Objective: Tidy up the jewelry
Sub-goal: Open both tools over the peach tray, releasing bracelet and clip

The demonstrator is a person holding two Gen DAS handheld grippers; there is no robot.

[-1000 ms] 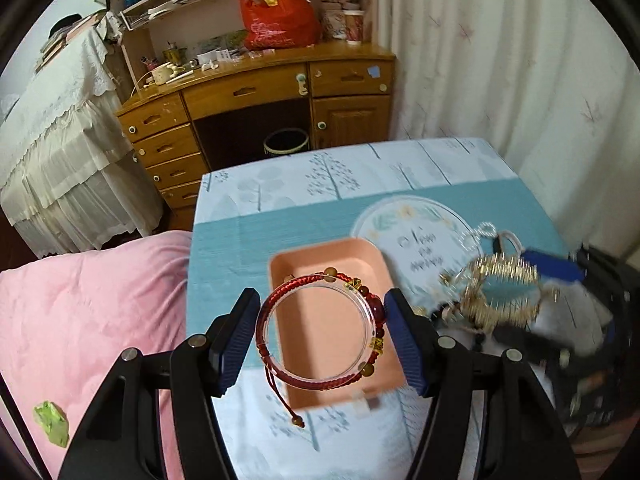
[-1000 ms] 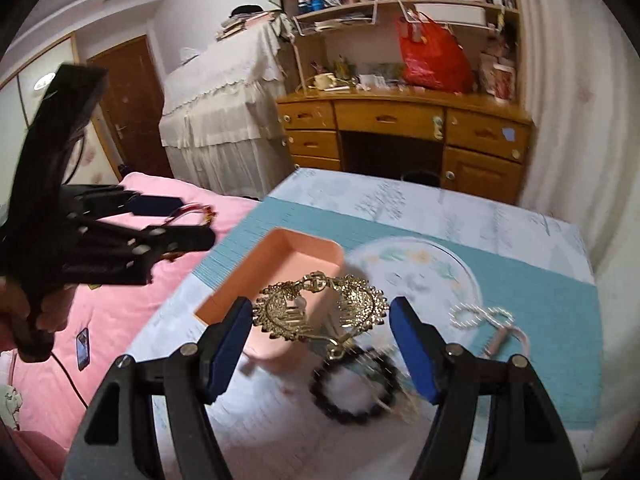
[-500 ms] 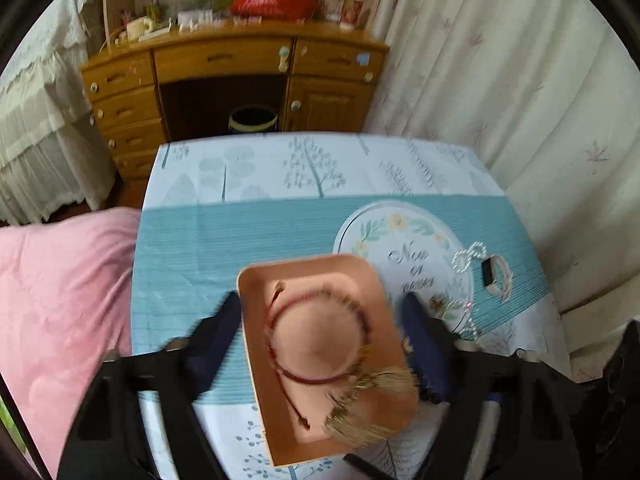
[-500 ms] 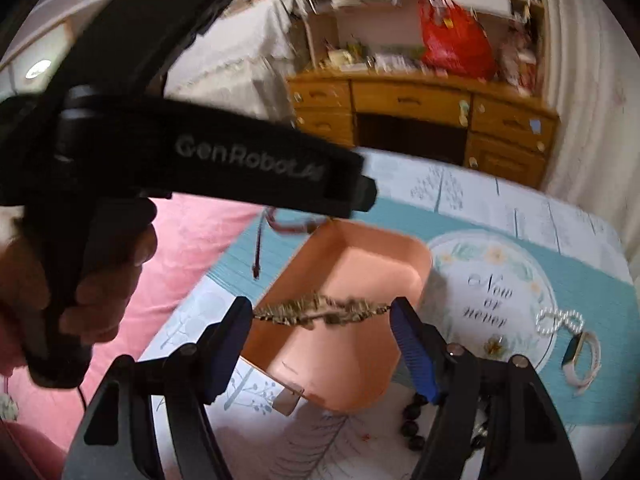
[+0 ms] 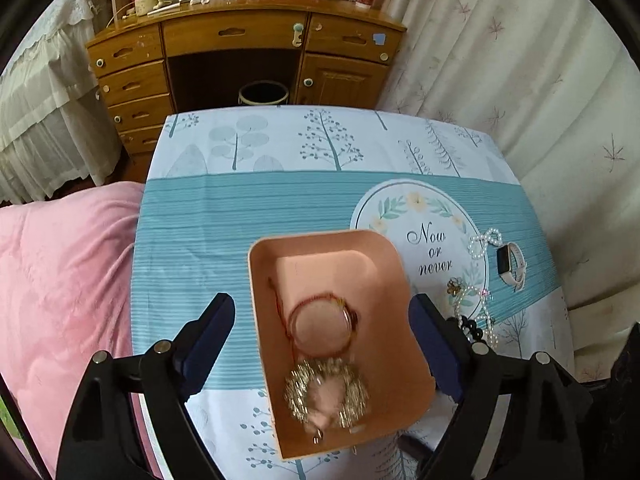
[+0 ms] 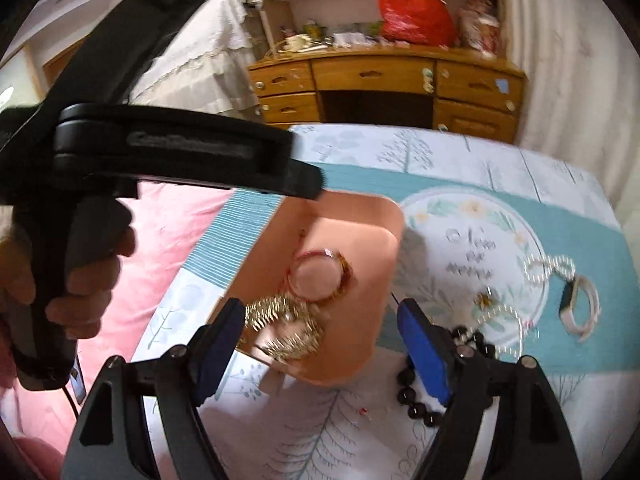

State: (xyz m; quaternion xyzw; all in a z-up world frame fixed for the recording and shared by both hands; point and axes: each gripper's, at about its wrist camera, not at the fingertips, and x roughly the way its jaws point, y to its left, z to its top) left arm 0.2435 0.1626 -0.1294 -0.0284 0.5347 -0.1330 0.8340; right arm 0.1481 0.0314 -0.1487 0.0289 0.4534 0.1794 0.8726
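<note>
jewelry: red cord bracelet (image 5: pixel 320 324) and gold fringed piece (image 5: pixel 326 394) lie in the tray, touching
bench (image 5: pixel 240 208): patterned cloth, carries everything
tray (image 5: pixel 260 312): peach
left tongs (image 5: pixel 322 348): spread wide above tray, empty
right tongs (image 6: pixel 320 346): spread wide, empty
black beads (image 6: pixel 416 404): beside tray
watch (image 5: pixel 511 264): near pearls (image 5: pixel 482 240)

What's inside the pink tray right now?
The pink tray holds a red string bracelet with beads, and a gold fringed piece nearer the camera. They touch or overlap slightly. The tray floor under them is covered; the rest is bare.
</note>
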